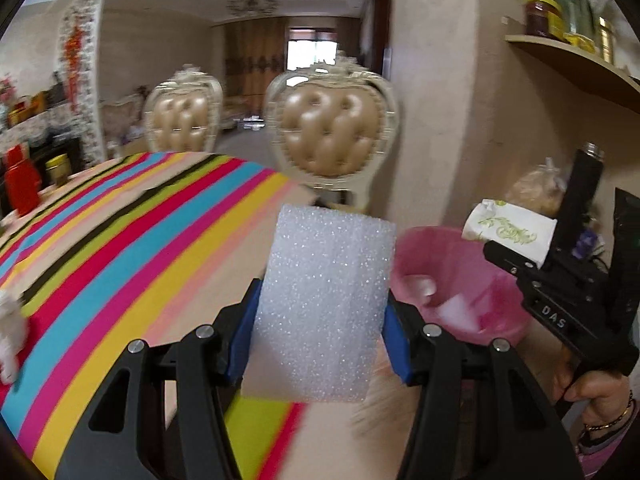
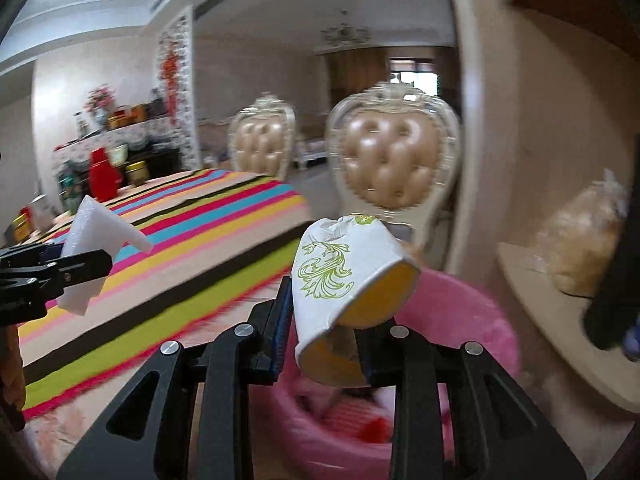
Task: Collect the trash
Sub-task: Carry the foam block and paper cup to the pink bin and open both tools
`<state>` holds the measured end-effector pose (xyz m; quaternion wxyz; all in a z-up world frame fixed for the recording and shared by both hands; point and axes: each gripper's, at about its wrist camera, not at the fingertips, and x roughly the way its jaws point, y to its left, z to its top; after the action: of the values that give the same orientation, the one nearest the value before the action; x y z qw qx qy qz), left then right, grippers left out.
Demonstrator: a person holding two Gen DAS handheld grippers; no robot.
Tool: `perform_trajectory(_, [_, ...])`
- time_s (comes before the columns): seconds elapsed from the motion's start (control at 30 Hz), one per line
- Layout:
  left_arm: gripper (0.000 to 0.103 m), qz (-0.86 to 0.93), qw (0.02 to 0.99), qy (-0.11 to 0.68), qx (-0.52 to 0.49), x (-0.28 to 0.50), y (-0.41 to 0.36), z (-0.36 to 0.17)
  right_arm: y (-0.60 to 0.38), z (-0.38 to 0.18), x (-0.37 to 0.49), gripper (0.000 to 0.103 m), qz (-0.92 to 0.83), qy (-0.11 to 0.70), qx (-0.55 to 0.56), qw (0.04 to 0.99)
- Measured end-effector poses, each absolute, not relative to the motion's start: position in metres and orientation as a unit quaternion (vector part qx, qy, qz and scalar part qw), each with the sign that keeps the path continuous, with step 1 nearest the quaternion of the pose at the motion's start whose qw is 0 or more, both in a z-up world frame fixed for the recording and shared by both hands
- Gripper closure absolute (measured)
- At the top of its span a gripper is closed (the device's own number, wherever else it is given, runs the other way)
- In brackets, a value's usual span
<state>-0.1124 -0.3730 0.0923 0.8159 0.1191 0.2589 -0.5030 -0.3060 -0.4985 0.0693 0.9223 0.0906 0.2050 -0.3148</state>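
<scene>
My left gripper (image 1: 320, 328) is shut on a white foam block (image 1: 324, 304) and holds it above the striped tablecloth (image 1: 132, 240), left of the pink bin (image 1: 460, 280). My right gripper (image 2: 324, 320) is shut on a crumpled white paper cup with green print (image 2: 340, 280), held over the pink bin (image 2: 472, 332). The right gripper also shows in the left wrist view (image 1: 532, 248) with the cup (image 1: 512, 232). The left gripper with the foam block (image 2: 96, 252) shows at the left of the right wrist view. White and red scraps lie inside the bin.
Two tufted gold chairs (image 1: 332, 128) stand behind the table. A wall shelf (image 1: 580, 64) with jars is at upper right. A side ledge (image 2: 560, 320) holds a bagged item (image 2: 584, 236). A white crumpled thing (image 1: 10, 328) lies on the table's left.
</scene>
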Motion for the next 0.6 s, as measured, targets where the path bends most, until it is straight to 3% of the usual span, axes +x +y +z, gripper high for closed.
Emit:
perform_trajectory(0.37, [0.048, -0.588, 0.742, 0.282, 0.156, -0.15, -0.496, 0.067, -0.587, 0.05, -0.334, 0.074, -0.352, 0.232, 0.138, 0.896])
perform_trajectory(0.6, [0.046, -0.598, 0.722, 0.314, 0.152, -0.147, -0.523, 0.046, -0.607, 0.047, -0.325, 0.072, -0.333, 0.235, 0.144, 0.901])
